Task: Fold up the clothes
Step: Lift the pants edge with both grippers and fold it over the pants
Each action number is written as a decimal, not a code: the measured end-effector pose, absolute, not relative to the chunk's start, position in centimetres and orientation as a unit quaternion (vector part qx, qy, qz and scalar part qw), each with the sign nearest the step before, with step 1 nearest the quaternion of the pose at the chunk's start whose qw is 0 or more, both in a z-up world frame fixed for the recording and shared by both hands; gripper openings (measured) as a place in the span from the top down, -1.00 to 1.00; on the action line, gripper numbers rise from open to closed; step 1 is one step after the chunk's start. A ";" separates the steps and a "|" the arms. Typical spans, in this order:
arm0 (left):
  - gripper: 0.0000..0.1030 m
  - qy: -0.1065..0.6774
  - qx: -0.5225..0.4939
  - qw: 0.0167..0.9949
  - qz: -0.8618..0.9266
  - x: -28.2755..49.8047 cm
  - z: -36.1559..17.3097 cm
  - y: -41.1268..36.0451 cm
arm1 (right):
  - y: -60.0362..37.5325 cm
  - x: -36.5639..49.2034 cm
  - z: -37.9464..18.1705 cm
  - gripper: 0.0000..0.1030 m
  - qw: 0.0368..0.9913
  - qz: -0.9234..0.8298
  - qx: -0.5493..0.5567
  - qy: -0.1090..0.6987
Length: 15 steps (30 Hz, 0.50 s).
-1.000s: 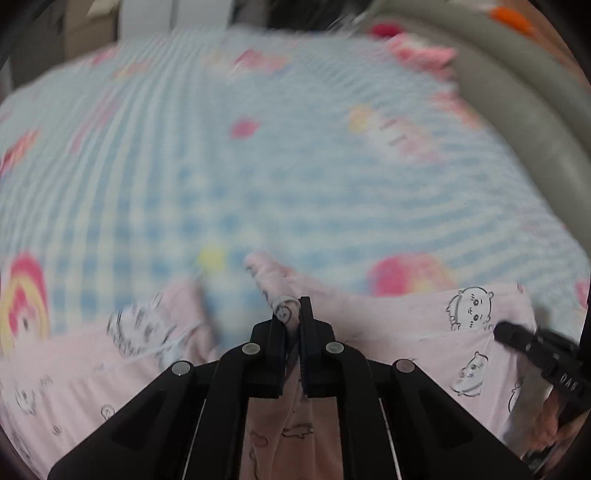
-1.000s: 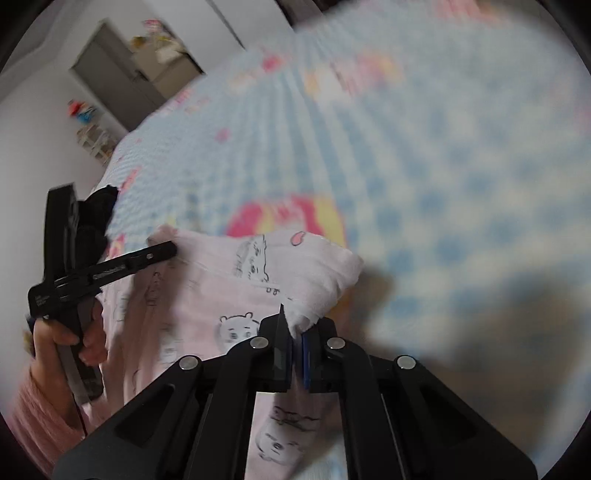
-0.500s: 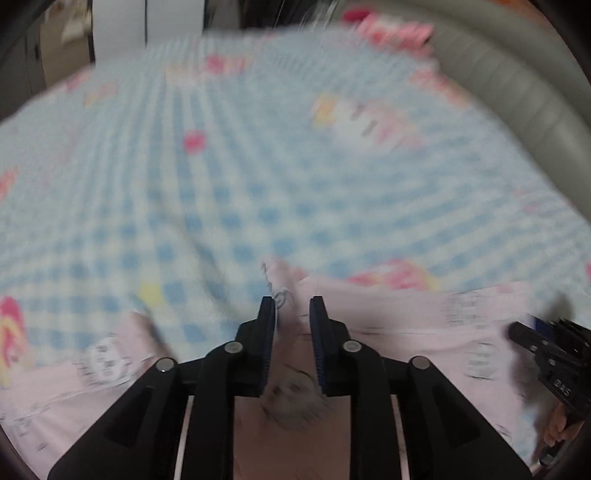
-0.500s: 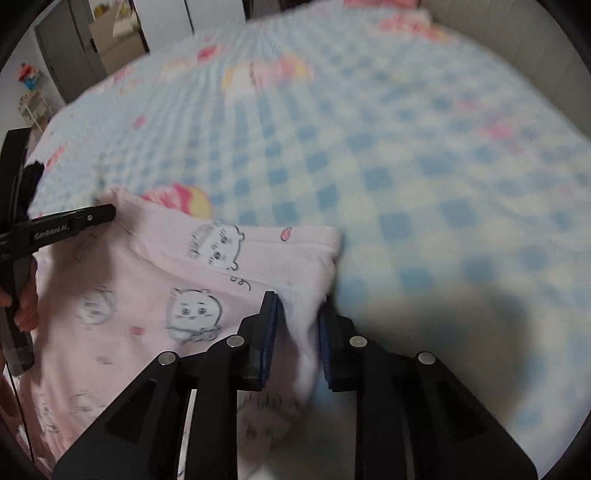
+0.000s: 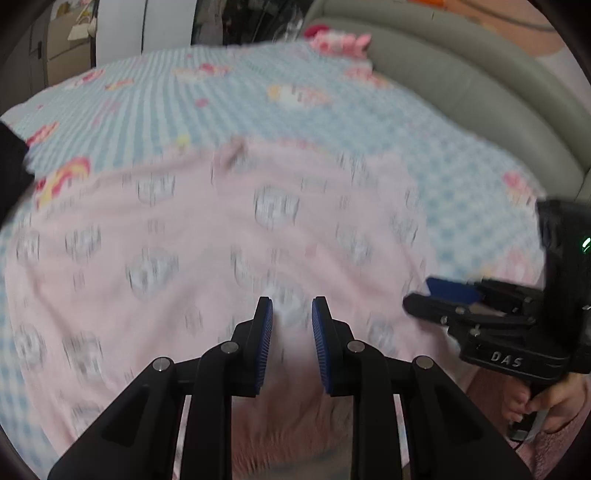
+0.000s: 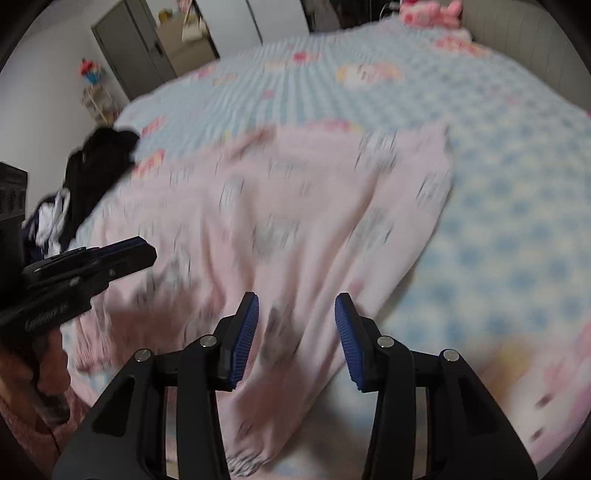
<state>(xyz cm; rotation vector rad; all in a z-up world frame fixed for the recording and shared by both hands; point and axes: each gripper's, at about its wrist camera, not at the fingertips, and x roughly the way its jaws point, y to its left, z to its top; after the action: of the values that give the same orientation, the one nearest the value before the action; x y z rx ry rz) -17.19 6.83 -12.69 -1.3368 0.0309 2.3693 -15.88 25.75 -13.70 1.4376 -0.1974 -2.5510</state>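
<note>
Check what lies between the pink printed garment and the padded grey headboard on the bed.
Only bare blue checked bedsheet lies between the pink garment and the grey headboard. The left wrist view shows this most plainly.

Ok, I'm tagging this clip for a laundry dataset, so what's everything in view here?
pink garment: one, pale pink with small cartoon prints, spread on the bed
bedspread: one, blue-and-white check with cartoon patches
headboard: one, grey, padded, far side of the bed
plush toy: one, pink, by the headboard
dark clothes: a pile, black, at the bed's left edge
cabinet: one, grey, against the wall
left gripper: black, blue pads, open, over the garment
right gripper: black, blue pads, jaws opening, garment between them
hand: one, on the right gripper's handle
</note>
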 end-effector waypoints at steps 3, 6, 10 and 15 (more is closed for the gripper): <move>0.50 0.041 -0.510 0.176 0.841 -16.4 -14.9 6.5 | 24.1 -14.9 -14.6 0.16 0.088 -0.864 0.495 -0.012; 0.51 0.020 -0.500 0.157 0.851 -15.3 -13.9 4.4 | 24.1 -14.0 -15.0 0.21 0.061 -0.861 0.505 0.024; 0.51 -0.055 -0.463 0.161 0.870 -12.6 -11.2 0.5 | 26.5 -11.2 -12.7 0.21 0.059 -0.874 0.481 -0.030; 0.51 -0.024 -0.500 0.113 0.858 -10.8 -13.6 -1.2 | 26.4 -9.2 -13.5 0.21 0.067 -0.866 0.493 -0.048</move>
<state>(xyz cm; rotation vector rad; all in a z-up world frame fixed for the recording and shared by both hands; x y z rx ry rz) -10.75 -1.21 -13.58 -1.4681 -0.0705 2.5182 -9.20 26.38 -13.52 1.4860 -0.1455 -2.6112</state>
